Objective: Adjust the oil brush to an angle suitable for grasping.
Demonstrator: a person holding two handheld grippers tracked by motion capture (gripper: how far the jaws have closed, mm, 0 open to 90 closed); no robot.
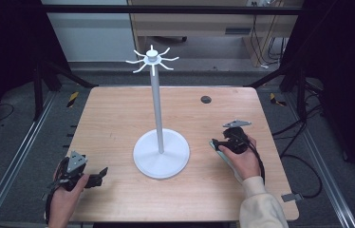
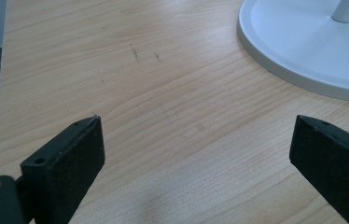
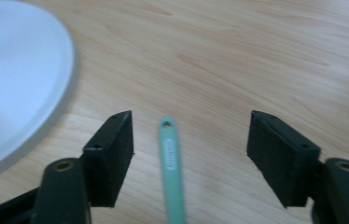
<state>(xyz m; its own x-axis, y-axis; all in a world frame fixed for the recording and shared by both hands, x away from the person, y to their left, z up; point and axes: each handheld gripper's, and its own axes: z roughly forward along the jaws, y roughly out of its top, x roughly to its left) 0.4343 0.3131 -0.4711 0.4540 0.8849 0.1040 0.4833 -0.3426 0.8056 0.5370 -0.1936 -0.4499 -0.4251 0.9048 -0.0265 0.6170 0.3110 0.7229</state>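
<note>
A white stand with a round base [image 1: 161, 156], a tall pole and several hooks at its top [image 1: 152, 59] rises from the middle of the wooden table [image 1: 118, 114]. My left gripper [image 1: 98, 176] [image 2: 196, 140] is open over bare wood near the front left corner, with the base's rim [image 2: 303, 51] ahead to its right. My right gripper [image 1: 217, 144] [image 3: 190, 135] is open just right of the base [image 3: 9, 93]. A mint-green handle [image 3: 170, 163] with a hole at its tip lies on the table between its jaws, touching neither pad.
A small dark round cap [image 1: 206, 99] sits in the table's far right part. A grey clip [image 1: 292, 196] sticks out at the front right edge. Metal rails and cables run along the floor on both sides.
</note>
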